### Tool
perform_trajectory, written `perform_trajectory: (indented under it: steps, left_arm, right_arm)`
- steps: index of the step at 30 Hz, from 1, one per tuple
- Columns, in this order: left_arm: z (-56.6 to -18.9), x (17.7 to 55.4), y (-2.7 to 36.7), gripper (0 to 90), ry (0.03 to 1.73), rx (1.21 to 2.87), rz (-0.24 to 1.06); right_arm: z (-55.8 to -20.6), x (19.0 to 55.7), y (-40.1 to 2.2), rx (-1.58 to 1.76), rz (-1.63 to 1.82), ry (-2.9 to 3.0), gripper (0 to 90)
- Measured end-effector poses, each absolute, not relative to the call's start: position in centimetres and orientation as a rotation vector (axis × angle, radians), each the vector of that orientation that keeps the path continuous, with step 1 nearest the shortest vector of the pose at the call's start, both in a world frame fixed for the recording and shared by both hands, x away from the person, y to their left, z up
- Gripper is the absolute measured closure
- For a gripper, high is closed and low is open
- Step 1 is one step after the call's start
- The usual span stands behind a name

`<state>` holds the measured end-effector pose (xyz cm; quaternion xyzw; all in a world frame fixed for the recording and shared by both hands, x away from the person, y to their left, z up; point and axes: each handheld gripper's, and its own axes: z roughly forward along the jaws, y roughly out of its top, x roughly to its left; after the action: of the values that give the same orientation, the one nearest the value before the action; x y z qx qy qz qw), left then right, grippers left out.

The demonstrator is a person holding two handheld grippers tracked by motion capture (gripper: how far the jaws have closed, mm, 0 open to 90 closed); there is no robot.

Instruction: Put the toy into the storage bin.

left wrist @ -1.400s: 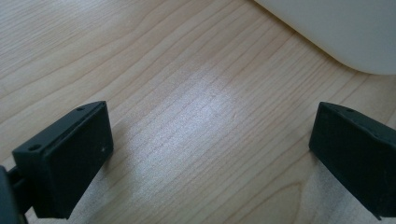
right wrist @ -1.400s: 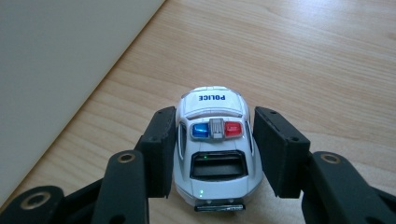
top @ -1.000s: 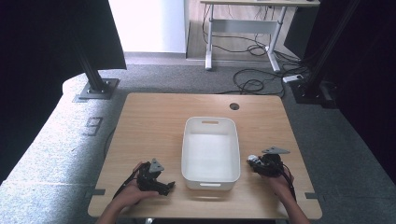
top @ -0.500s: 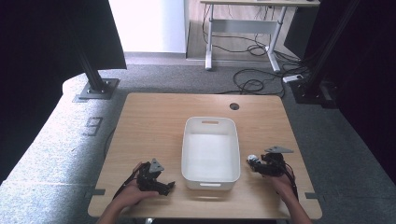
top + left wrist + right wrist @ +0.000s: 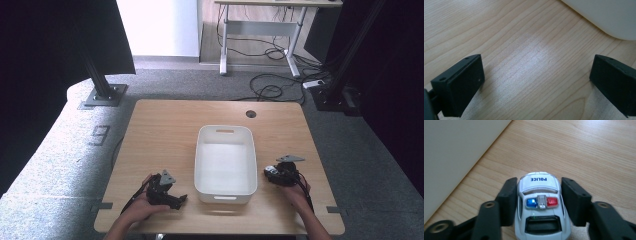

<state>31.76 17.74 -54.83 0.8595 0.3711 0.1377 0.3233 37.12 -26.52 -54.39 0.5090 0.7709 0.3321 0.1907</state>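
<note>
Now clamp right gripper (image 5: 539,202), jaws just narrowed around small white toy police car (image 5: 539,206), squarely on its doors. Then lift clear beside white plastic tub (image 5: 225,159), leaving left gripper (image 5: 537,82) spread and empty nearby.

White toy police car (image 5: 539,207) bears 1 blue and 1 red roof light; white bin (image 5: 225,163); pale wood-grain table (image 5: 165,130).

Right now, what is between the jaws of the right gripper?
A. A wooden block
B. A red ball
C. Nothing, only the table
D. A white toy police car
D: in the right gripper view, a white toy police car with a blue and a red roof light and the word POLICE sits between the two black jaws of the right gripper, on the wooden table.
</note>
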Motion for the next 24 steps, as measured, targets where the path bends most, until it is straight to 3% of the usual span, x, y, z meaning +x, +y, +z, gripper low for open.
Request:
perform_trajectory:
  steps: [24]
  left_arm:
    - [-54.8,31.6,17.7,0.0,0.982,2.251,0.365]
  right_arm:
    - [-53.9,37.0,-26.8,1.452,0.912,2.214,50.0]
